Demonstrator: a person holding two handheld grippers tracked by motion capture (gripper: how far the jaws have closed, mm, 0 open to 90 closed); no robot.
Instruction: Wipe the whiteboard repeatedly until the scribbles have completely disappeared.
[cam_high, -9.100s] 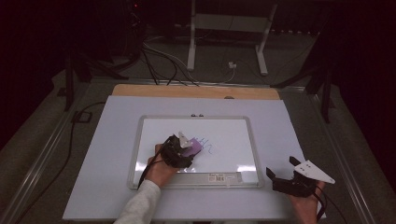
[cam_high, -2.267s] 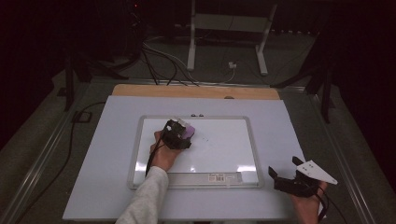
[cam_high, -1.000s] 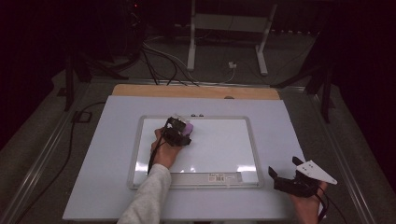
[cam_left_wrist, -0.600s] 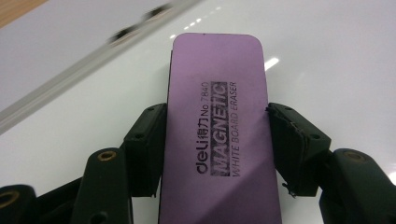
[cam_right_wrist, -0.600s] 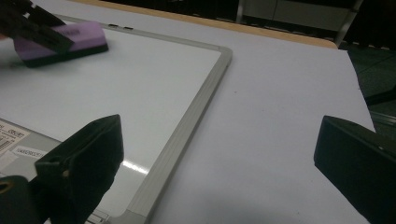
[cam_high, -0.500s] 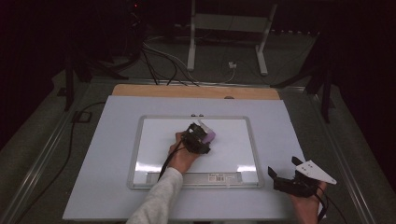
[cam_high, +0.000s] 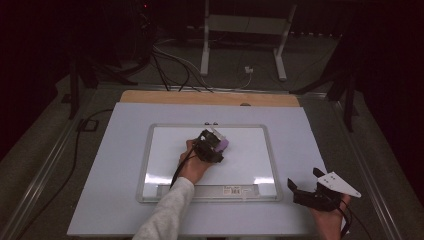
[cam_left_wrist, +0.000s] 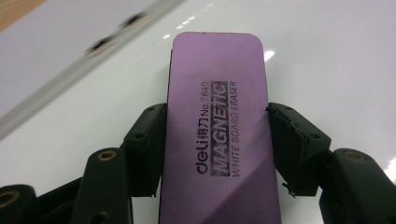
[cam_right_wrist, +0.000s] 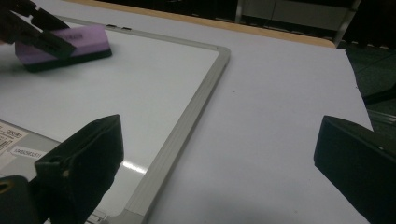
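A purple whiteboard eraser (cam_left_wrist: 219, 135) printed "MAGNETIC WHITE BOARD ERASER" lies flat on the whiteboard (cam_high: 245, 162), a little left of its middle. My left gripper (cam_left_wrist: 217, 144) is shut on the eraser's long sides; in the high view this left gripper (cam_high: 212, 147) sits over the board with the eraser (cam_high: 221, 144) poking out ahead. The right gripper view has the eraser (cam_right_wrist: 65, 42) at top left. My right gripper (cam_right_wrist: 219, 149) stands open with nothing between its jaws, off the board's near right corner; the high view places it (cam_high: 305, 180) at the table's front right.
The board's grey frame (cam_right_wrist: 187, 126) runs past the right gripper, with a label strip (cam_high: 235, 190) on its near edge. The white table cover (cam_high: 115, 165) ends in a wooden strip (cam_high: 210, 98) at the far side. Cables and stand legs (cam_high: 205, 55) lie on the floor beyond.
My left gripper has slid the eraser from the board's upper left toward the right and a little nearer the person. The right gripper has stayed put.
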